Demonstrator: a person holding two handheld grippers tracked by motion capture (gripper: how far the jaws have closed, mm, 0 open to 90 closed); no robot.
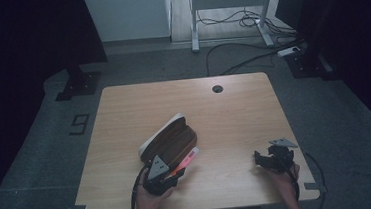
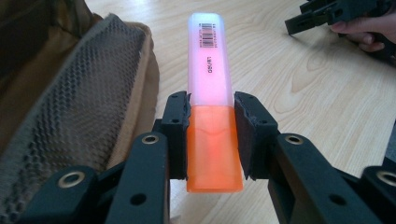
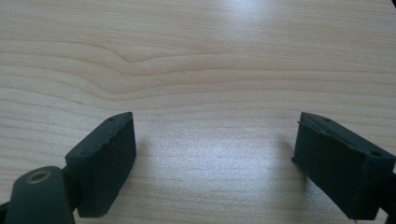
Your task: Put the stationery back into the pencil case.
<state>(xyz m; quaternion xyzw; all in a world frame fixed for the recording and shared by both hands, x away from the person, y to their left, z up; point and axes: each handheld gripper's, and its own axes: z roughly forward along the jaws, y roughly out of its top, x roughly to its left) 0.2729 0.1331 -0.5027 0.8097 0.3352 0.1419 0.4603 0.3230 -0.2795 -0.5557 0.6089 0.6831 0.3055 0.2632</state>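
Highlighter (image 2: pixel 209 100) is what we have in hand, clamped between the pads of our left gripper (image 2: pixel 211 140) just above the table (image 1: pixel 124 114); we go on from the largest thing down. We see the table as a pale wooden top with a round cable hole (image 1: pixel 217 89) near its far edge; on it lies a brown pencil case (image 1: pixel 169 142), open, its mesh pocket (image 2: pixel 79 116) just beside the gripped marker. We hold the highlighter by its orange cap, the pink translucent body with its barcode label pointing away from us; it sits at the near end of the case. Our right gripper (image 3: pixel 215 163) rests well apart at the table's near right, its jaws standing wide apart over bare wood.
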